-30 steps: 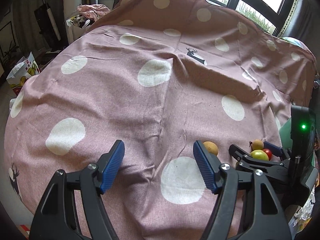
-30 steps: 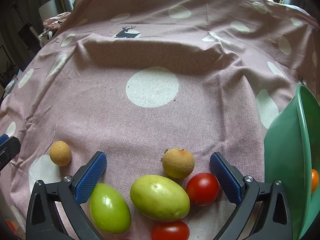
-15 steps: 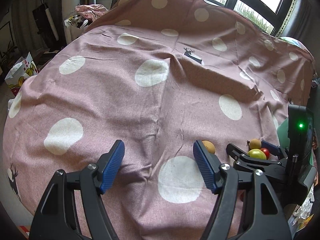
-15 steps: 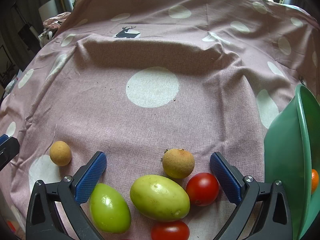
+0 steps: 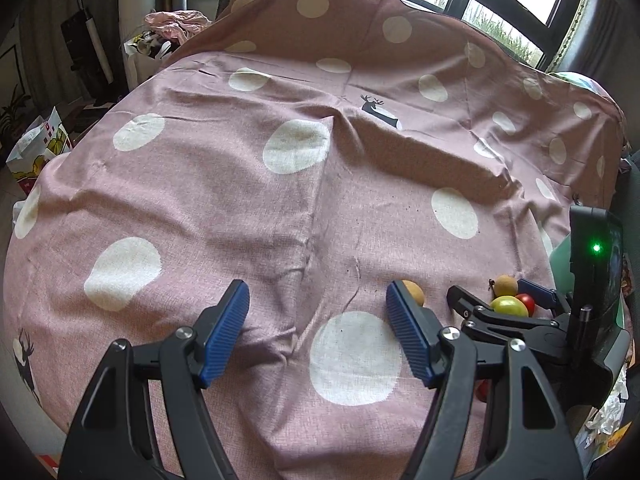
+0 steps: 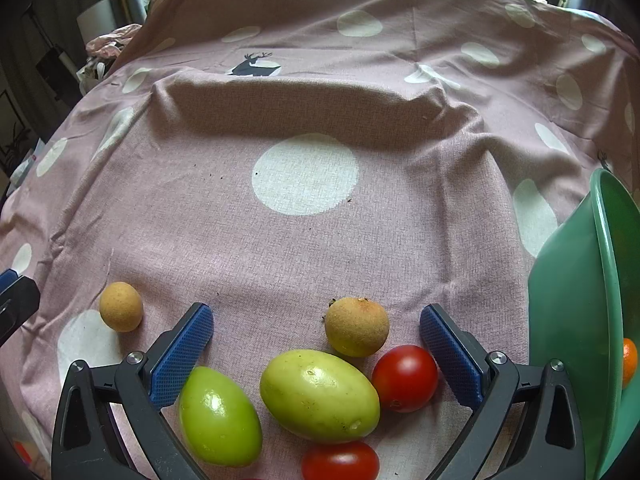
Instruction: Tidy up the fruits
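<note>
Hovering over the cloth point(image 6: 280, 240), my right gripper point(image 6: 316, 334) stands wide apart, nothing pinched. The fruit lies between its fingers: brown fruit point(image 6: 357, 332) at 12 o'clock, tomato point(image 6: 405, 378) at 3, green fruit point(image 6: 319, 395) centre. Bowl point(image 6: 568, 320) at 3. My left gripper point(image 5: 318, 334) gapes empty.

it looked like a lived-in room of a home. a wide surface was draped in a dusty-pink cotton cloth with cream polka dots and small black deer prints point(image 5: 248, 208), the sort used as bedding. behind it stood dark-framed windows with greenery outside point(image 5: 516, 4), a heap of crumpled pink clothing point(image 5: 176, 24) and a printed paper shopping bag on the floor point(image 5: 36, 152).
</note>
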A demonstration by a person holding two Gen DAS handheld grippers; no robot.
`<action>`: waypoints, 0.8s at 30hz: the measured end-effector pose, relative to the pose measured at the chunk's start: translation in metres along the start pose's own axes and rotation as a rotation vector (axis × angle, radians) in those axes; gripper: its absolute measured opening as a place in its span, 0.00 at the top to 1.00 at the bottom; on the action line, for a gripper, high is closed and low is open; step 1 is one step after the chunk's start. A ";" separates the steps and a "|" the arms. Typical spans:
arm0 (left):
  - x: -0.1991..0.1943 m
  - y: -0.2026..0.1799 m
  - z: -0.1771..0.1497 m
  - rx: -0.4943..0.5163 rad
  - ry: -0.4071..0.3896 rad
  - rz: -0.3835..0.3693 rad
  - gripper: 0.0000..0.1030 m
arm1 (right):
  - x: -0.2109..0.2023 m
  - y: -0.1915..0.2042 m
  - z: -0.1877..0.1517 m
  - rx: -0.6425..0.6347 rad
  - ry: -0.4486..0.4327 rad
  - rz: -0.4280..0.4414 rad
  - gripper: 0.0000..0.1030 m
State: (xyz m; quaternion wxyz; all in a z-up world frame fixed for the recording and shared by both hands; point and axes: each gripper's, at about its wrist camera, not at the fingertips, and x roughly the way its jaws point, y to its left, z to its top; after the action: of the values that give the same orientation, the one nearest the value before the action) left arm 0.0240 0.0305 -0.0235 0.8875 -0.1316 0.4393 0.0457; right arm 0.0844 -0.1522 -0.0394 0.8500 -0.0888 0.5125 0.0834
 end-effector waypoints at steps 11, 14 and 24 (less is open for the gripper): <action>0.000 -0.001 0.000 0.001 0.004 0.003 0.31 | 0.000 0.000 0.000 0.000 0.001 0.000 0.01; 0.000 -0.002 0.000 0.004 0.004 0.003 0.31 | 0.000 0.000 0.000 0.000 0.001 0.000 0.01; 0.004 -0.004 0.000 0.013 0.016 0.008 0.31 | 0.000 0.000 0.000 0.000 0.001 0.000 0.01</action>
State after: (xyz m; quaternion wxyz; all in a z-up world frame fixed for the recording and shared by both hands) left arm 0.0271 0.0269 -0.0260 0.8845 -0.1245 0.4474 0.0451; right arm 0.0848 -0.1519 -0.0396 0.8498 -0.0889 0.5129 0.0832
